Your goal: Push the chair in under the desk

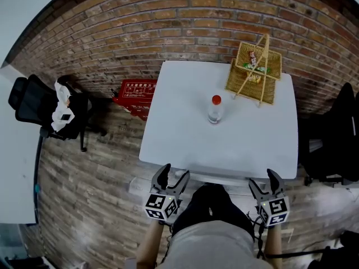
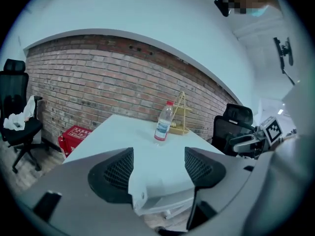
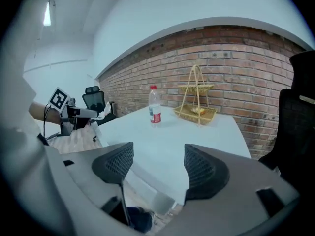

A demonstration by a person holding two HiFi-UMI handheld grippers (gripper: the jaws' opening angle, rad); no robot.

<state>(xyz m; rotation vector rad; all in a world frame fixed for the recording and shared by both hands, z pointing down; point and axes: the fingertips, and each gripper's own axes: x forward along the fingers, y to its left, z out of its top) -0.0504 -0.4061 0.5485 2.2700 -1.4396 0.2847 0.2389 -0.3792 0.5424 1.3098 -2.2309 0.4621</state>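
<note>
A white desk (image 1: 224, 144) stands against the brick wall. One black office chair (image 1: 45, 108) with white cloth on its seat stands away from the desk at the left. A second black chair (image 1: 336, 139) is beside the desk's right edge. My left gripper (image 1: 174, 175) and right gripper (image 1: 263, 181) hover at the desk's near edge, both open and holding nothing. Between them is a dark shape (image 1: 210, 203); I cannot tell whether it is the person's legs or a chair. In the left gripper view the left gripper (image 2: 157, 168) faces the desk top (image 2: 123, 136), and the right gripper (image 3: 157, 168) does the same in its own view.
A water bottle (image 1: 215, 110) with a red cap stands mid-desk. A wicker two-tier basket (image 1: 255, 72) sits at the far right corner. A red box (image 1: 134, 91) lies on the floor by the wall. Another white table (image 1: 11, 167) is at the far left.
</note>
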